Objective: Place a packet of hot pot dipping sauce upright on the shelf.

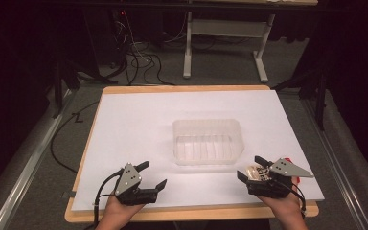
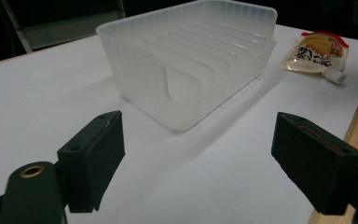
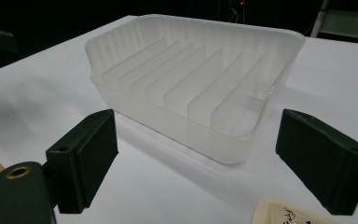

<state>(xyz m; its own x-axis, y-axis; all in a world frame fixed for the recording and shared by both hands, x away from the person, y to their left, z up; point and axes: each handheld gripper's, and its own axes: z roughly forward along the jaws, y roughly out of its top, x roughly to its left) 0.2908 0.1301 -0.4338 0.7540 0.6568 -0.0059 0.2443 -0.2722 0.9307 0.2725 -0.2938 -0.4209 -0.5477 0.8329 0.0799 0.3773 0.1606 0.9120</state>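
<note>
Both grippers, left and right, are gaping empty; small printed spout pouch is lying beside translucent ribbed plastic bin, waiting to be binned

Laboratory recording set-up: a white sheet is covering a wooden table, black curtains are enclosing it, cables are trailing over grey carpet beyond its far edge, beside a bench frame
</note>
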